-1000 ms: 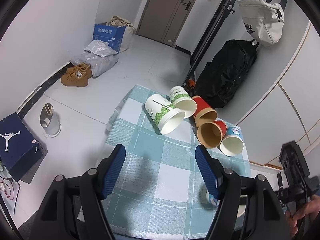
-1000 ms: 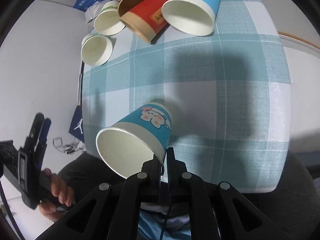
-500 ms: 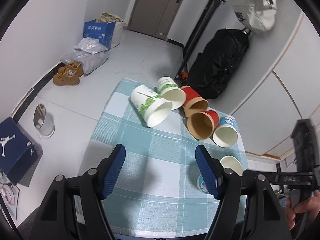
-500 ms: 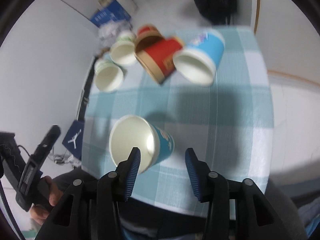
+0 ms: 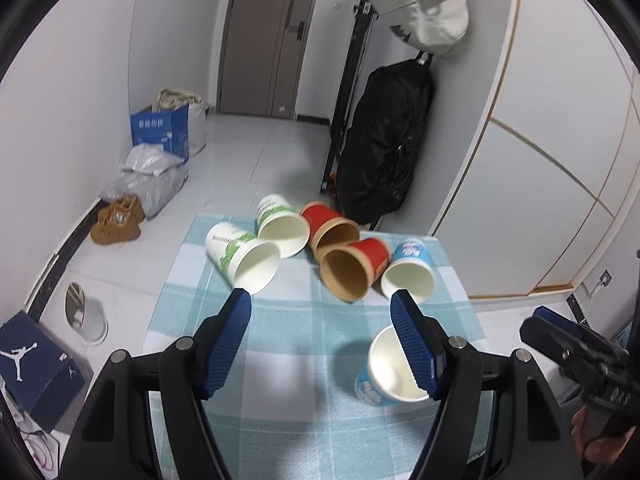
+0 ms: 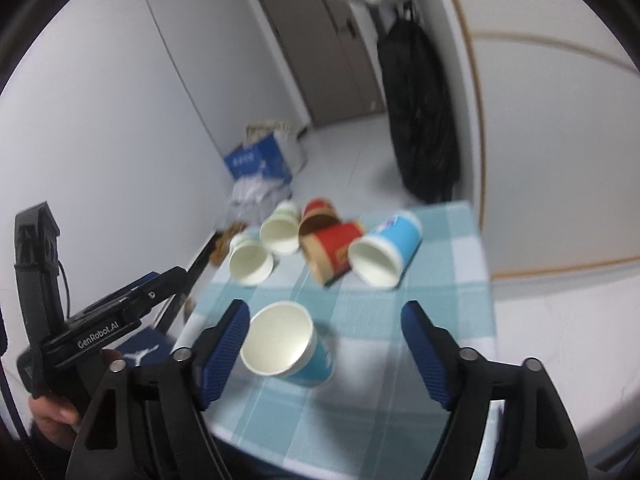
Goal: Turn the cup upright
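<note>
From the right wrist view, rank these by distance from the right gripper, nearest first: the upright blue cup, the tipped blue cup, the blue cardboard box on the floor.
Measured from the right gripper, whose jaws stand open:
1. Upright blue cup, on the tablecloth just ahead, by the left finger.
2. Tipped blue cup, lying on its side farther up the table, toward the right.
3. Blue cardboard box, off the table on the floor near the left wall.

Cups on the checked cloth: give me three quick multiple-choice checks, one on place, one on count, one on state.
1. Where is the upright blue cup?
A. near edge of the table
B. far row
C. floor

2. How many cups lie on their sides?
A. three
B. five
C. seven

3. The right gripper is:
A. shut on a cup
B. open, holding nothing
C. out of view

Answers:
1 A, it stands apart from the far row.
2 B, two green-print, two red, one blue.
3 B, its fingers are spread and the cup stands free.
</note>
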`<state>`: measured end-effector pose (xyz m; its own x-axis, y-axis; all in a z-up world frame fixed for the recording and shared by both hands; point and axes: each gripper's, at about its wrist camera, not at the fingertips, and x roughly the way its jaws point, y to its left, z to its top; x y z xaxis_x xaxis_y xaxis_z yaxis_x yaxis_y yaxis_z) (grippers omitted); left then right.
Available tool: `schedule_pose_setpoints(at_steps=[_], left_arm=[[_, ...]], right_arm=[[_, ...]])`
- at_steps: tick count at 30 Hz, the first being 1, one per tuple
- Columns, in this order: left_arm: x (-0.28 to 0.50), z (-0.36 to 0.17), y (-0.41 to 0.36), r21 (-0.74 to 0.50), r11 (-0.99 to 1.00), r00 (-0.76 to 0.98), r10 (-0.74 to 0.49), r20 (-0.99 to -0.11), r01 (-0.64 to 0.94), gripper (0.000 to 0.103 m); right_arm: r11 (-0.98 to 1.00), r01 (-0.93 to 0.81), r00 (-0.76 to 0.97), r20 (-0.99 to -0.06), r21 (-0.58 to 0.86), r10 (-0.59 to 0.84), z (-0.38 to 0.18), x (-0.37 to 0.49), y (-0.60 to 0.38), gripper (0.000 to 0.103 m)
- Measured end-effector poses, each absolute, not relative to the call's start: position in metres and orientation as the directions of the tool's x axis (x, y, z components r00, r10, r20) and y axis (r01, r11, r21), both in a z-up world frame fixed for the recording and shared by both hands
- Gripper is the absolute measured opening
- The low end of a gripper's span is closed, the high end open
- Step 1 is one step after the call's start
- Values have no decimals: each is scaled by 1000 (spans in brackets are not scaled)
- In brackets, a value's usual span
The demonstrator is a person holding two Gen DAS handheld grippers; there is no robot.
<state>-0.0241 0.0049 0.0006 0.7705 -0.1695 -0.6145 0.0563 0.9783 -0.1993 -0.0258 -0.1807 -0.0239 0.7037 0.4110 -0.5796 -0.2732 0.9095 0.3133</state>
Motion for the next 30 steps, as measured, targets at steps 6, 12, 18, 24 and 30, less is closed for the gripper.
schedule_pose_setpoints(at_steps=[6, 12, 18, 24, 30], left_arm=[[-24, 1, 3, -197, 980, 788, -154, -596, 42, 68], [-23, 0, 1, -187, 982, 795, -133, -591, 25, 68], [-25, -1, 0, -192, 981, 798, -134, -587, 23, 68], [-26, 1, -5, -168, 985, 798, -132, -588, 39, 68], [-26, 0, -2, -181, 983, 796, -128, -592, 24, 68]], right_arm=[[921, -307, 778, -494, 241, 388, -14, -42, -180, 89], [924, -304, 790, -480, 234, 382, -16, -44, -181, 93], [928, -304, 795, -478, 216, 372, -19, -47, -179, 97], [930, -299, 800, -475, 215, 367, -20, -47, -180, 97], [930, -293, 802, -473, 222, 365, -20, -48, -181, 98]])
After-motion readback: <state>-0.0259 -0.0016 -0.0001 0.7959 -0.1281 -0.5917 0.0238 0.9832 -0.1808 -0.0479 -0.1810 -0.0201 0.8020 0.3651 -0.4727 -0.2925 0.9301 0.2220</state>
